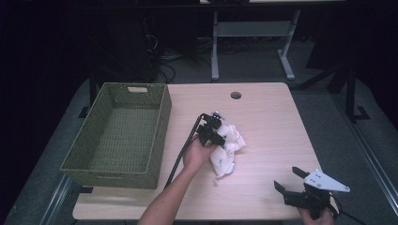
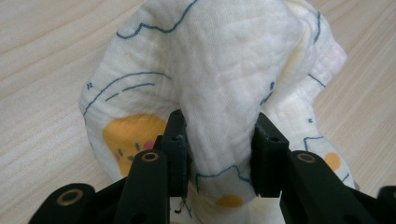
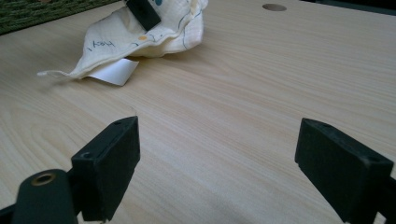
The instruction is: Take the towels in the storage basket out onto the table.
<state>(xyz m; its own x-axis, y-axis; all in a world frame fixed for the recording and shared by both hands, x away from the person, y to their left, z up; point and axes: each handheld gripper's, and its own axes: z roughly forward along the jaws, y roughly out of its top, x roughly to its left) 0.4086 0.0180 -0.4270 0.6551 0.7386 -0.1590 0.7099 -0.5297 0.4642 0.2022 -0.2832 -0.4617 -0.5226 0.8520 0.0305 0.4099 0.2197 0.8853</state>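
Observation:
A crumpled white cloth (image 1: 231, 146) printed with blue lines and yellow shapes lies near the middle of the wooden table (image 1: 272, 126). My left gripper (image 1: 219, 138) comes at it from the left, and in the left gripper view (image 2: 219, 140) both jaws press on a thick raised fold of the cloth (image 2: 224, 70). My right gripper (image 1: 287, 178) rests low at the front right of the table, open, well apart from the cloth. In the right gripper view (image 3: 219, 154) bare wood lies between its jaws, with the cloth (image 3: 140, 37) and its white tag (image 3: 114, 72) farther off.
A green woven basket (image 1: 162, 122) stands along the table's left side with nothing in it. A round cable hole (image 1: 235, 95) sits near the far edge. Table legs and cables stand on the dark floor behind.

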